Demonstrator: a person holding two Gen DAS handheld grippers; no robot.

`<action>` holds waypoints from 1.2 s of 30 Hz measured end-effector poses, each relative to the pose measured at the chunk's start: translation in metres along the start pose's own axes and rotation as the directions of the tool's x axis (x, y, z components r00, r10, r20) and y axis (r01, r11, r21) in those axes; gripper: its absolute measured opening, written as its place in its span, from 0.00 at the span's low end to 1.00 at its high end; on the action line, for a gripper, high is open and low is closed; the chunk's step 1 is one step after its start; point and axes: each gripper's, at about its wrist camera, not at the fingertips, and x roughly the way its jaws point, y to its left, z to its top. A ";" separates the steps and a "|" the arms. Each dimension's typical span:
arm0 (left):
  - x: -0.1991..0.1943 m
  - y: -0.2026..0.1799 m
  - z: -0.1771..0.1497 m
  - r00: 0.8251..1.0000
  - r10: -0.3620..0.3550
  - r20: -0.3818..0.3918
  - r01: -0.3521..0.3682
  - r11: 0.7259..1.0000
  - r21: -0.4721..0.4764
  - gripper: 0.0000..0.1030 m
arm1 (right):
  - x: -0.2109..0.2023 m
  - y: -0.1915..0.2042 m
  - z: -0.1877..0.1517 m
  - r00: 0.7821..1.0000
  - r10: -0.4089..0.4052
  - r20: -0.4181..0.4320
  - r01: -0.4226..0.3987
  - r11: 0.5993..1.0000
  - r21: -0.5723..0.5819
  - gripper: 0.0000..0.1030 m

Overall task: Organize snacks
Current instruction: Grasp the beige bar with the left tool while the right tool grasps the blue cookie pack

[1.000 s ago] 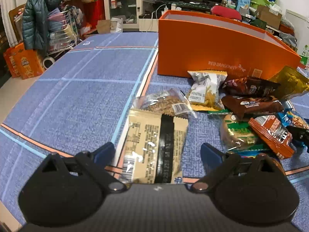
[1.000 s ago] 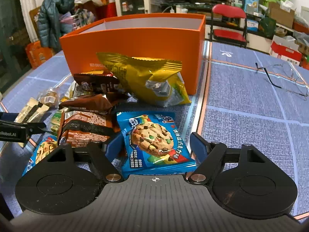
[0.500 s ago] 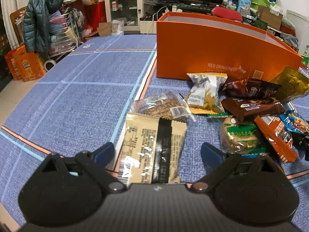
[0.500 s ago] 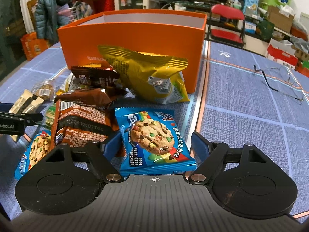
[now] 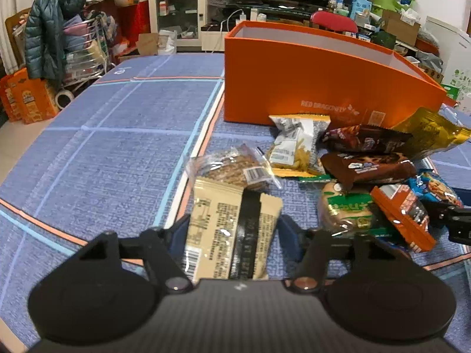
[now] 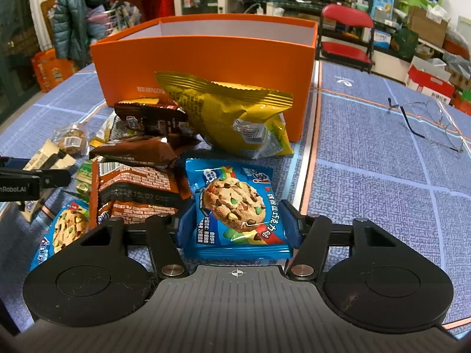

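Left wrist view showed the left tool (image 5: 234, 229) with its two blue fingers pressed against the sides of a beige snack packet (image 5: 232, 229) with a black stripe, pinching it just above the blue patterned counter (image 5: 117, 153). Just beyond the packet lay a clear bag of brown biscuits (image 5: 229, 167), touching its far end. To the right sat a loose pile: a white and yellow chip bag (image 5: 297, 144), two brown wrappers (image 5: 368, 154), a green-labelled bun (image 5: 347, 209) and an orange-brown packet (image 5: 403, 214). Behind the pile stood an open orange box (image 5: 309, 88), its white inside showing.

In the right wrist view the right tool (image 6: 238, 223) had closed onto a blue cookie packet (image 6: 235, 206), one finger at each side edge, with the packet near the front of the pile. A large yellow bag (image 6: 229, 111) leaned against the orange box (image 6: 206, 61) behind it. A second blue cookie packet (image 6: 64, 229) lay at the left. A pair of glasses (image 6: 426, 120) rested on the counter well apart to the right.
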 end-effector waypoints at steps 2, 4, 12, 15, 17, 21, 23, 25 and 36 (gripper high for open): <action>-0.001 0.001 0.000 1.000 -0.008 -0.001 0.008 1.000 -0.009 0.50 | 0.000 0.000 0.000 1.000 0.002 0.000 -0.002 1.000 0.001 0.44; -0.003 0.002 -0.001 1.000 -0.020 -0.002 0.020 1.000 -0.010 0.48 | -0.001 0.000 0.000 1.000 0.004 0.000 -0.004 1.000 0.002 0.43; -0.008 0.006 -0.001 0.997 -0.073 -0.014 0.073 0.996 -0.042 0.45 | -0.001 0.000 0.000 1.000 0.007 0.001 -0.007 1.000 0.004 0.42; -0.011 0.006 -0.002 0.996 -0.091 -0.016 0.090 0.995 -0.046 0.44 | -0.002 -0.002 0.000 1.000 0.011 0.001 -0.011 1.000 0.007 0.41; -0.014 0.005 -0.002 0.996 -0.093 -0.009 0.093 0.995 -0.041 0.44 | -0.003 -0.003 0.000 1.000 0.017 0.002 -0.017 1.000 0.012 0.39; -0.017 0.002 0.000 0.996 -0.093 0.006 0.093 0.995 -0.028 0.44 | -0.005 -0.006 0.000 1.000 0.024 0.001 -0.024 1.000 0.014 0.36; -0.018 0.001 0.001 0.996 -0.092 0.008 0.092 0.996 -0.023 0.44 | -0.005 -0.006 0.000 1.000 0.019 0.001 -0.019 1.000 0.006 0.36; -0.018 0.001 0.001 0.996 -0.093 0.006 0.093 0.996 -0.018 0.44 | -0.006 -0.005 0.000 1.000 0.007 0.003 -0.007 1.000 -0.006 0.36; -0.022 0.002 0.001 0.995 -0.096 0.001 0.096 0.995 -0.010 0.44 | -0.018 0.003 0.002 1.000 -0.025 0.018 0.027 0.997 -0.071 0.36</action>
